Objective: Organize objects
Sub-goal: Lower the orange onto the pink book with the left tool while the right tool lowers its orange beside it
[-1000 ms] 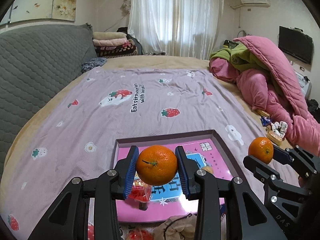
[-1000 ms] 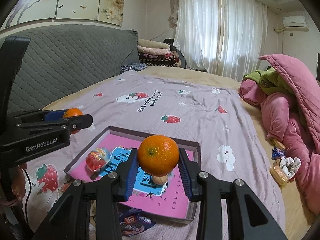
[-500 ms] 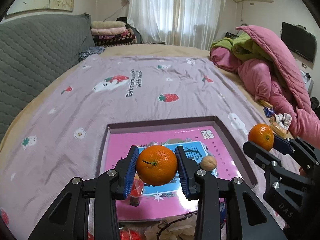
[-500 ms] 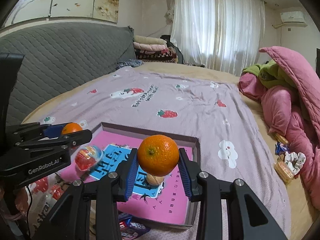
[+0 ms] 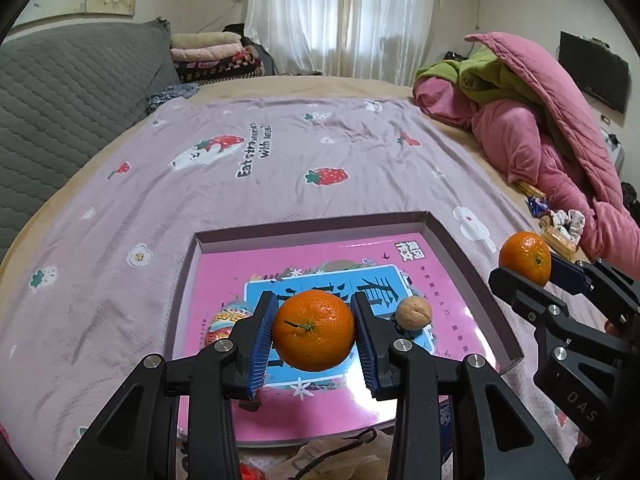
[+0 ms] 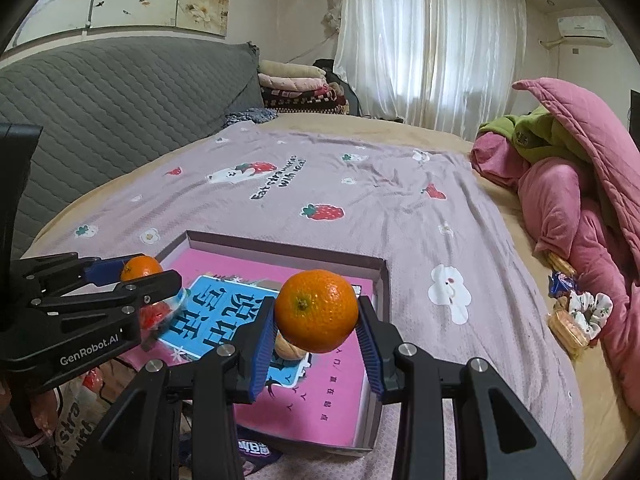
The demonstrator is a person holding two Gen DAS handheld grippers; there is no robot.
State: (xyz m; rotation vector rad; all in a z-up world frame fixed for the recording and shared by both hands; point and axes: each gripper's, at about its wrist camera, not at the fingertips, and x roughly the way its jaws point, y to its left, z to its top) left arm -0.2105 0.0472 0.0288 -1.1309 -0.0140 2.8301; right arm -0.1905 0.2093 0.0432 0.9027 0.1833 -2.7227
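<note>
My left gripper (image 5: 314,336) is shut on an orange tangerine (image 5: 314,335), held just above the pink-bottomed shallow box (image 5: 472,276) on the bed. In the right wrist view my right gripper (image 6: 317,318) is shut on a second tangerine (image 6: 317,310) over the same box's (image 6: 382,280) right half. Each gripper shows in the other's view: the right one (image 5: 532,268) at the box's right edge, the left one (image 6: 140,272) at its left edge. A walnut (image 5: 414,312) and a red-and-clear wrapped candy (image 5: 226,322) lie inside the box.
The box rests on a lilac strawberry-print sheet (image 5: 240,184). A pink and green quilt heap (image 5: 540,128) fills the right side, with snack packets (image 6: 568,320) beside it. A grey padded headboard (image 6: 100,120) runs along the left. Wrappers and a bag (image 5: 332,456) lie at the near edge.
Both grippers have sunk toward the box with their tangerines still held, and the box now looks larger and nearer. The walnut has come out from behind the left tangerine.
</note>
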